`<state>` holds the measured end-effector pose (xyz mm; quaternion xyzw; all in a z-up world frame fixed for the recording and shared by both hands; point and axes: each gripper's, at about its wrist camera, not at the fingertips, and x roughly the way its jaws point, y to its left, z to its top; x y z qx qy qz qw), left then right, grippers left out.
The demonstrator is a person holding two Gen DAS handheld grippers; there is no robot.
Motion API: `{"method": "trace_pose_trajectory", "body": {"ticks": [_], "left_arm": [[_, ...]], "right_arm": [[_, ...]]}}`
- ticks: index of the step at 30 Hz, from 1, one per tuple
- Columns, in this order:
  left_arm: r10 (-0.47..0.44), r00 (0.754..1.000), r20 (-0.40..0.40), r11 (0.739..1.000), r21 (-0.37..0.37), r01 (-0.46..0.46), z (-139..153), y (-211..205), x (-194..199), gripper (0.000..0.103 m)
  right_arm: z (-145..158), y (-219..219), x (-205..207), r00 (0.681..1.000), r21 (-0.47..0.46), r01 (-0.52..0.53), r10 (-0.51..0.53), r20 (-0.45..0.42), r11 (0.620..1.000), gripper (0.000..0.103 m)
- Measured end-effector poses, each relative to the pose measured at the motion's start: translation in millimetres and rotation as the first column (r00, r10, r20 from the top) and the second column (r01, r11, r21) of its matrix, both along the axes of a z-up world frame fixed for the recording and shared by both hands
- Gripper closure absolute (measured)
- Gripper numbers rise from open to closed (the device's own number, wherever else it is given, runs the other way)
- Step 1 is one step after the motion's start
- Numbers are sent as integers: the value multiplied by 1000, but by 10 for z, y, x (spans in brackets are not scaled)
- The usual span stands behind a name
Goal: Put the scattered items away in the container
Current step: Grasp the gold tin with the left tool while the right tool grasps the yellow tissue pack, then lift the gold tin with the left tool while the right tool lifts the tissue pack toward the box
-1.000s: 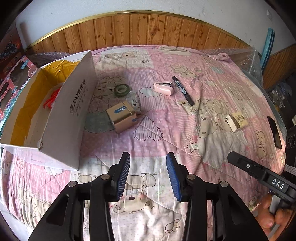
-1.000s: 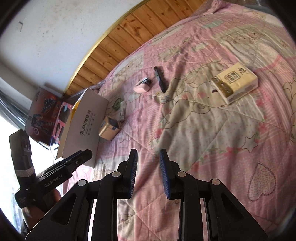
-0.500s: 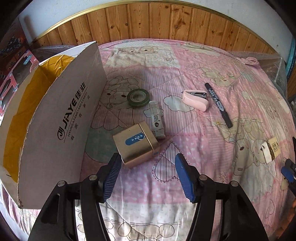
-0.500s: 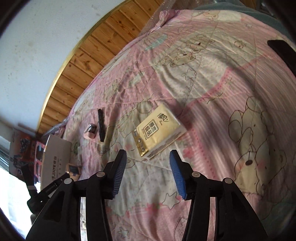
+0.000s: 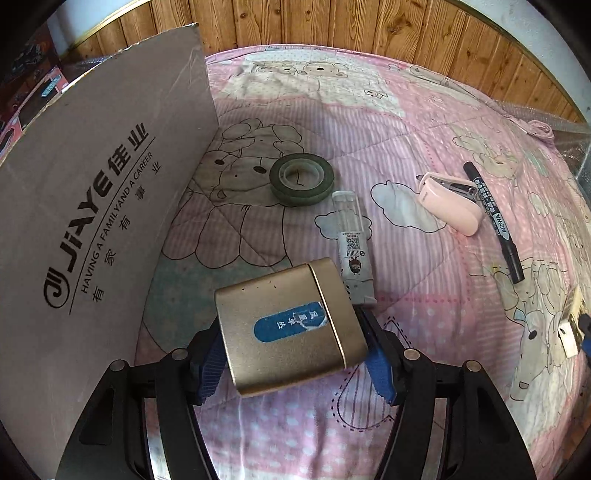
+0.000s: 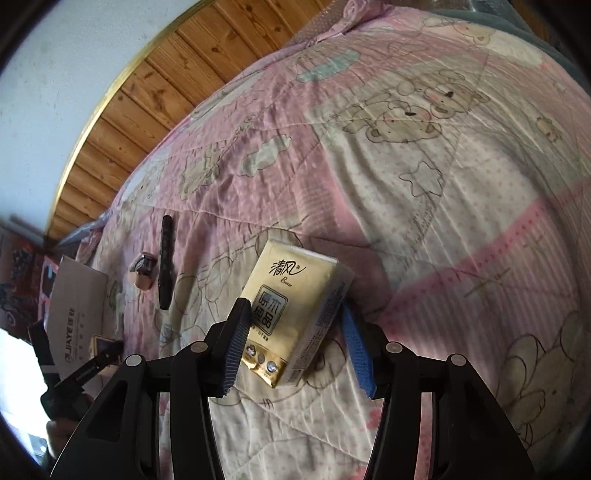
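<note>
A gold tin (image 5: 288, 325) with a blue label lies on the pink quilt, and my left gripper (image 5: 291, 332) stands open around it, one pad at each side. The cardboard box (image 5: 92, 221) rises just to its left. Beyond the tin lie a clear glue tube (image 5: 351, 236), a dark green tape roll (image 5: 301, 179), a pink stapler (image 5: 450, 206) and a black marker (image 5: 493, 221). In the right wrist view my right gripper (image 6: 294, 306) is open astride a yellow tissue pack (image 6: 295, 280); its left pad is against the pack's edge.
A wood-panelled wall (image 5: 332, 22) runs behind the bed. Printed toy cartons (image 5: 33, 85) stand behind the cardboard box. Bubble wrap (image 5: 569, 140) edges the far right of the quilt. The quilt (image 6: 461, 166) beyond the tissue pack is bare fabric.
Both grippers opened wider and moved forward and down. The left now straddles the gold tin; the right now straddles the tissue pack.
</note>
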<state>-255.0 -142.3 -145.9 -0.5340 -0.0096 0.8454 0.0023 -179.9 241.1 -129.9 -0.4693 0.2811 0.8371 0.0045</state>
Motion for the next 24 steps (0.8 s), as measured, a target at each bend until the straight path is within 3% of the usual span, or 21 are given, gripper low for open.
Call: {"method": "trace_pose_trajectory", "body": {"ticks": [4, 6, 7, 9, 14, 24], "left_arm": [[-4, 1000, -21, 1000, -2, 4, -7, 5, -84, 36], [-5, 999, -33, 1000, 10, 6, -6, -7, -99, 42], [-8, 999, -42, 1000, 12, 9, -1, -11, -101, 49], [-20, 999, -50, 1000, 13, 21, 7, -9, -105, 51], [-23, 997, -72, 999, 43, 26, 42, -59, -74, 51], [-10, 996, -92, 994, 108, 20, 244, -196, 116, 51]], "right_arm": [[-4, -134, -93, 1000, 42, -23, 24, -11, 999, 40], [7, -206, -131, 999, 73, -30, 32, -16, 997, 39], [9, -234, -158, 999, 93, -36, 37, -17, 995, 38], [15, -306, -234, 998, 152, -59, 61, -10, 987, 38], [18, -482, -332, 995, 285, -104, 101, 23, 953, 50], [146, -546, -130, 997, 212, -73, 76, -10, 974, 55]]}}
